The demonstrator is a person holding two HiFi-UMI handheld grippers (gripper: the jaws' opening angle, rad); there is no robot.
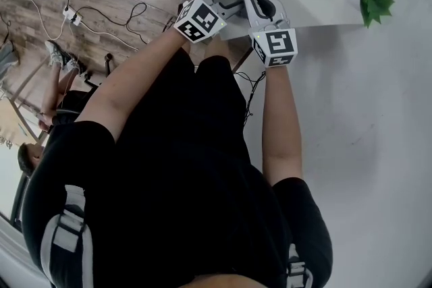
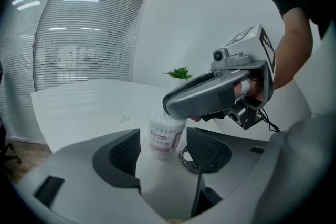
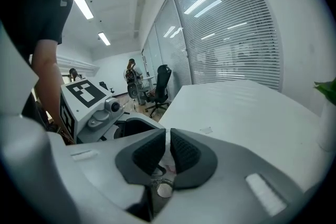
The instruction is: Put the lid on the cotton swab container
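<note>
The cotton swab container [image 2: 165,139], clear with a pink label, stands upright on the white table [image 2: 79,107]. My left gripper [image 2: 164,147] is open around it, and neither pad touches it. My right gripper [image 2: 169,106] lies across the container's top and hides it, so no lid shows. In the right gripper view the right gripper [image 3: 168,149] has its jaws drawn almost together, leaving a thin pale slit. A bit of the pink label [image 3: 169,168] shows below them. In the head view both grippers sit at the table's near edge and cover the container.
A small green plant [image 1: 373,0] stands at the table's right edge. A small paper scrap [image 2: 124,118] lies on the table beyond the container. An office chair [image 3: 161,89] stands past the table's end. Cables [image 1: 74,13] lie on the wooden floor to the left.
</note>
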